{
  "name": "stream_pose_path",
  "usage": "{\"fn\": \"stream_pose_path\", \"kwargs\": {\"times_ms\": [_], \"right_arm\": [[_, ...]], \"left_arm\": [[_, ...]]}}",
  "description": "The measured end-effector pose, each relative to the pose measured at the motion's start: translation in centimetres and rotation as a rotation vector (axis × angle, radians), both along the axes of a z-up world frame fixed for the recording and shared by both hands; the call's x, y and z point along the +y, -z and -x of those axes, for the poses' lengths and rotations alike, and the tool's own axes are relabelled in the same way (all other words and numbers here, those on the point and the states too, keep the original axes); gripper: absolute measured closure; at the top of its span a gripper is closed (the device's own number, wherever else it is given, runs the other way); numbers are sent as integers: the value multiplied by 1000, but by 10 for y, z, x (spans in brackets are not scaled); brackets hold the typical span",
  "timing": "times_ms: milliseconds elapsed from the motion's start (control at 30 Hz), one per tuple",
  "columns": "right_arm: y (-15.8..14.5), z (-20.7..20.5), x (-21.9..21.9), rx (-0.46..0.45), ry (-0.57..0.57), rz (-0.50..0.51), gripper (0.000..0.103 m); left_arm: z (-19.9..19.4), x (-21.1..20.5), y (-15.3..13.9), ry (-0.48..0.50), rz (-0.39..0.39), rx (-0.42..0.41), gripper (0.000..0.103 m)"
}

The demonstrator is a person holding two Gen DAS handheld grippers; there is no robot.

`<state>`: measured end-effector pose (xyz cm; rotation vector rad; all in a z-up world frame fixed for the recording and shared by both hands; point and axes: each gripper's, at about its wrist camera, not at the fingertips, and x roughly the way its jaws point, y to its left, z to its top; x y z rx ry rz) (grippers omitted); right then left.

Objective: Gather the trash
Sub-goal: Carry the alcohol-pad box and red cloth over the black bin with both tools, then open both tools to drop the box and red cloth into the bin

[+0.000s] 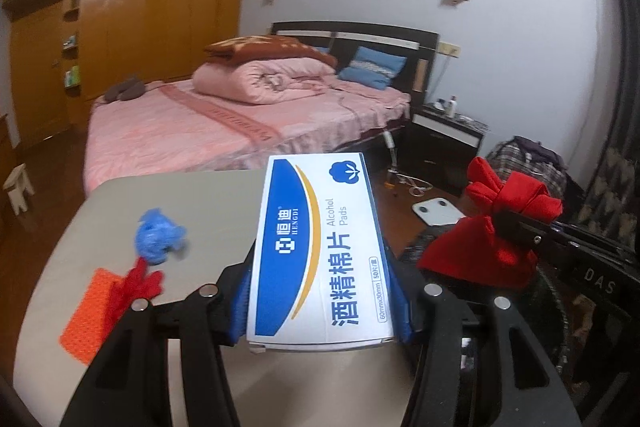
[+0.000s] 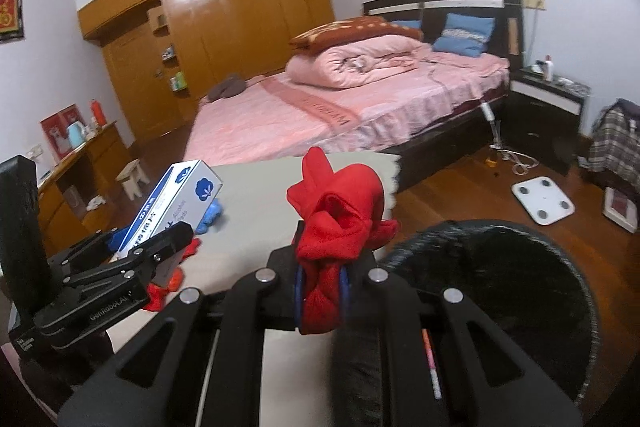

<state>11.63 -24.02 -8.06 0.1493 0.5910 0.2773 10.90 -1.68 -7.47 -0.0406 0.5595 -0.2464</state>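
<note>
Alcohol-pad box (image 1: 316, 251): thin cardboard, light, likely near hollow, stiff along the edges but easily crushed across the broad faces; best held by the long side walls, as now; lifted clear of the grey tabletop (image 1: 208, 199), pointing straight ahead between the fingers. Red cloth bundle (image 2: 336, 227): soft, light, squashy, unlikely to slip but prone to sag; best pinched through the thick middle.

Left gripper (image 1: 320, 303): spread to the box's width, clamped on both long sides, blue pads pressed against the cardboard. Right gripper (image 2: 322, 291): nearly closed, squeezing the lower part of the red bundle, the rest bulging up and forward past the fingertips.

Black bin (image 2: 500, 287): open mouth just right of and below the right gripper, near enough for a short swing to drop the bundle, judging by the layout. Left on the tabletop, ahead and left of the left gripper: a crumpled blue wad (image 1: 160, 237), a red scrap (image 1: 136, 287) and an orange mesh piece (image 1: 86, 315).
</note>
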Motion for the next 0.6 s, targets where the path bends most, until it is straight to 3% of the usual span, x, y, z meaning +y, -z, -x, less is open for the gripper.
{"fn": "stream_pose_path", "kwargs": {"times_ms": [600], "right_arm": [[40,22,-97,57,220,38,90]], "left_arm": [[-5,-119,15,251,-2,5,49]]}}
